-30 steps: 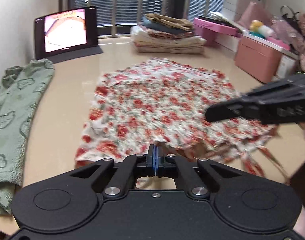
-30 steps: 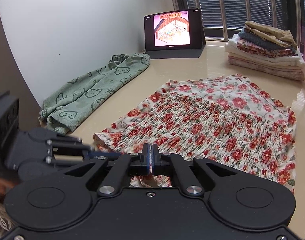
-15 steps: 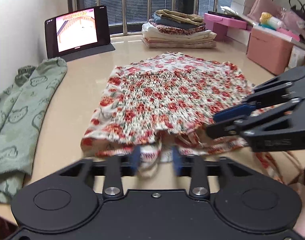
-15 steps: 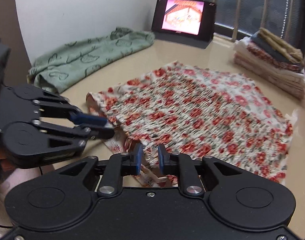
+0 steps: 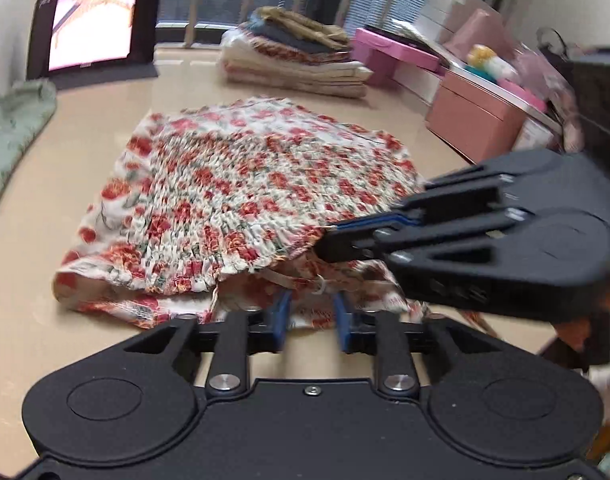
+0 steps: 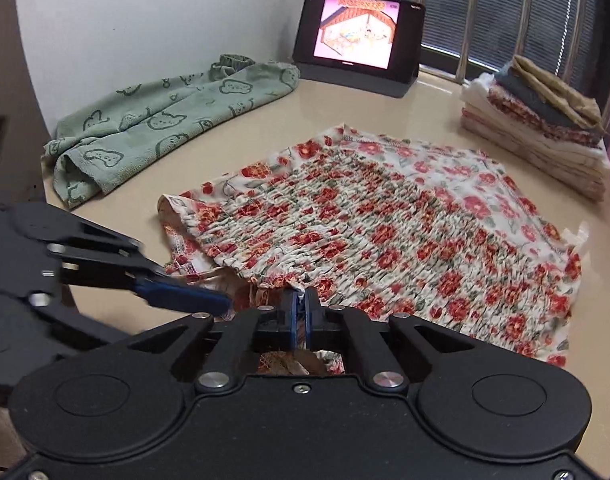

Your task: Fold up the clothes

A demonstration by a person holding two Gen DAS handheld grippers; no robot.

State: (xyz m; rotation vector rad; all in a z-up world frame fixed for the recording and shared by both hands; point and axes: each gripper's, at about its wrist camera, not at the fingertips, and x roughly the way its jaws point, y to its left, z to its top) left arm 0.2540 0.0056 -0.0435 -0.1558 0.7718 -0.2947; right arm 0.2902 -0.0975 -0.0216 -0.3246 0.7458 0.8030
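Observation:
A white top with red flowers lies flat on the beige table, its gathered hem towards me. My left gripper is at the near edge. Its jaws are closing, with the lower layer and a thin strap between the blue pads, which stand apart from the cloth. In the right wrist view my right gripper is shut on the upper hem of the floral top. The left gripper reaches in from the left there. In the left wrist view the right gripper pinches the hem and holds it slightly raised.
A green bear-print garment lies along the wall at the left. At the back, a lit tablet stands beside a stack of folded clothes. Pink boxes line the right side. The table's edge is just under both grippers.
Both grippers opened from shut and came in to the top's near hem. The right one has shut on the upper layer; the left one's gap has narrowed around the lower layer.

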